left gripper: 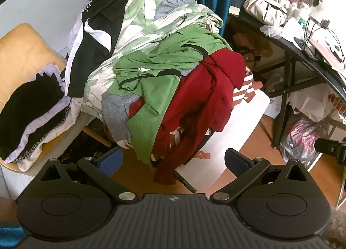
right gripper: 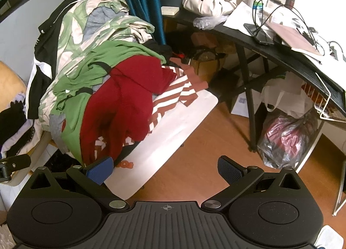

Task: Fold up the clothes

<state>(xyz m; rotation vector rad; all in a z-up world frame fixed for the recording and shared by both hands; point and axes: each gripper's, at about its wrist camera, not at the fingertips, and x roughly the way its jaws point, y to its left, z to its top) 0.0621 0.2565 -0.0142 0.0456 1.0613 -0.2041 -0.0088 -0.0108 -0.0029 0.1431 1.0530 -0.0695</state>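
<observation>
A big heap of clothes (left gripper: 151,58) sits in the middle of the room, spilling over a white board (right gripper: 173,127) that sticks out from under it. Nothing from the heap looks folded yet. On top lies a leafy green and white sheet (left gripper: 151,21), then a green top (left gripper: 151,89), then a red jumper (left gripper: 201,102) that hangs down the front, with a red and white striped shirt (right gripper: 173,95) peeking out beneath. To the left, a yellow chair (left gripper: 19,54) holds a small stack of black and white things (left gripper: 32,114). To the right stands a dark bench (right gripper: 248,32) full of clutter.

The left tongs (left gripper: 173,160) are wide apart and hold nothing, close in front of the hanging red jumper. The right tongs (right gripper: 166,169) are wide apart too, empty, over the white board and the floor.

I think this is the picking step. Next, one piece, likely the red jumper, needs to be pinched and pulled free of the heap.
</observation>
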